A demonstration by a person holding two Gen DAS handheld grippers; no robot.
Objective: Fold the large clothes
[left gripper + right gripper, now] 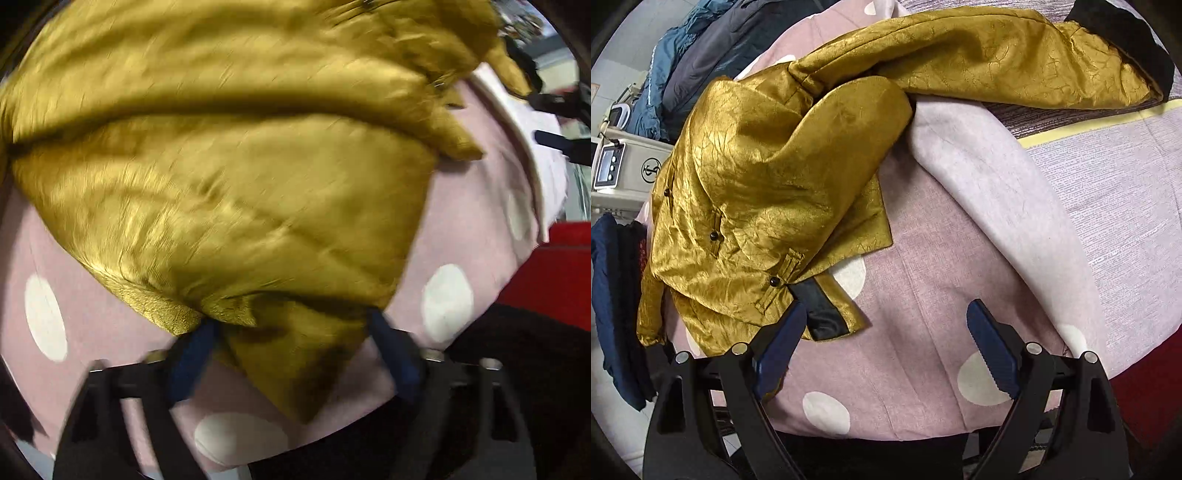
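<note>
A golden crinkled jacket with dark buttons lies on the pink dotted bedding, one sleeve stretched toward the far right. My right gripper stands open above the bedding, its left fingertip next to the jacket's black-lined collar, nothing between its fingers. In the blurred left wrist view the jacket fills the frame. My left gripper points down at it with a hanging corner of the gold cloth between its blue pads; the pads still stand well apart.
Blue and grey clothes are piled at the far left, beside a white device with a small screen. Dark blue garments hang at the left edge. A lilac sheet covers the right side. Something red lies beyond the bed's edge.
</note>
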